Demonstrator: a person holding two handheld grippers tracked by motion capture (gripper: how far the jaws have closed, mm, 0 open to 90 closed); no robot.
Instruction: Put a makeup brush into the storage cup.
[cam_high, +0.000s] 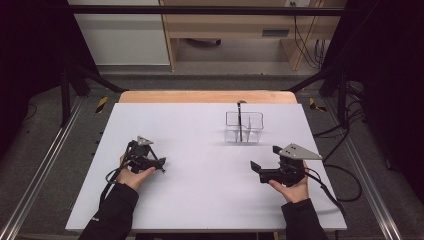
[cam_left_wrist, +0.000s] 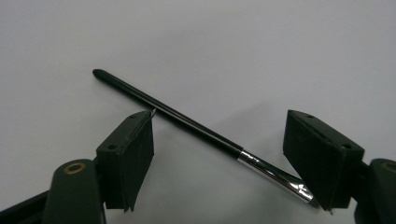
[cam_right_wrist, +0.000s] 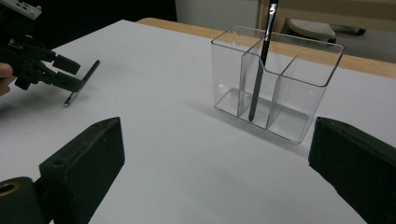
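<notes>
Down on the white counter (cam_high: 200, 200) lies a slim black brush (cam_left_wrist: 187, 121) with a silver ferrule, flat and slanting between the jaws of the left claw (cam_left_wrist: 224, 158); the jaws stand apart on either side of it, one pad tip just at the black handle, the other beside the ferrule, neither pressing on it; whether that pad tip touches the handle cannot be told. From the right claw's view the brush (cam_right_wrist: 81, 83) rests on the counter just in front of the left claw (cam_right_wrist: 65, 74). Farther off stands a clear divided organiser (cam_high: 244, 127); a second dark brush (cam_right_wrist: 261, 60) leans upright in its middle compartment. Near the counter's right edge, the right claw (cam_high: 262, 160) is held wide with nothing between its jaws, well apart from the organiser.
</notes>
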